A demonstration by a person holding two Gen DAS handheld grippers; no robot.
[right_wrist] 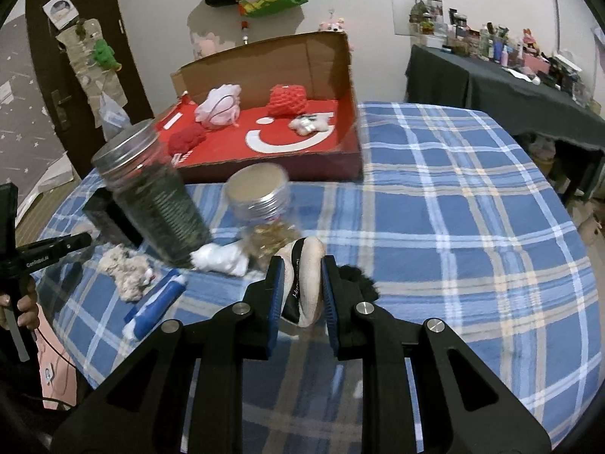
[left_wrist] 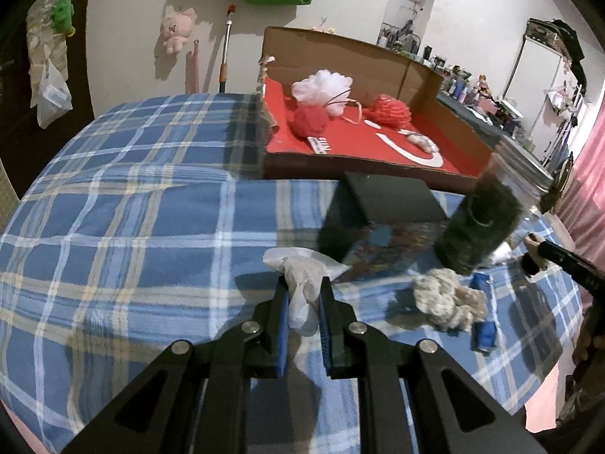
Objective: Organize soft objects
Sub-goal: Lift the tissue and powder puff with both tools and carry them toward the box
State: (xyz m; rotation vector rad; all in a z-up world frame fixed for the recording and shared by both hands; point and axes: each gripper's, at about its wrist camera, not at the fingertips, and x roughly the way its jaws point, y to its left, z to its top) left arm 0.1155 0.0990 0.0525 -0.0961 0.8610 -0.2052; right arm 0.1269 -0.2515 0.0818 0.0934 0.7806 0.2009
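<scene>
My left gripper (left_wrist: 304, 287) is shut on a white soft cloth piece (left_wrist: 302, 283), held just above the blue plaid bed cover (left_wrist: 132, 227). My right gripper (right_wrist: 302, 268) is shut on a beige and black soft item (right_wrist: 306, 283) with dark fuzz to its right. A cardboard box with a red floor (left_wrist: 359, 143) stands at the back; it also shows in the right wrist view (right_wrist: 272, 140). It holds a white puff (left_wrist: 325, 85), a red ball (left_wrist: 310, 121) and a red mesh puff (left_wrist: 389, 109). A beige rope toy (left_wrist: 446, 299) lies on the cover.
A tall jar of dark contents (right_wrist: 155, 193) and a shorter lidded jar (right_wrist: 261, 196) stand near the middle of the bed. A black box (left_wrist: 378, 212) and a blue tube (right_wrist: 155, 310) lie nearby. A cluttered dark table (right_wrist: 510, 75) stands at right.
</scene>
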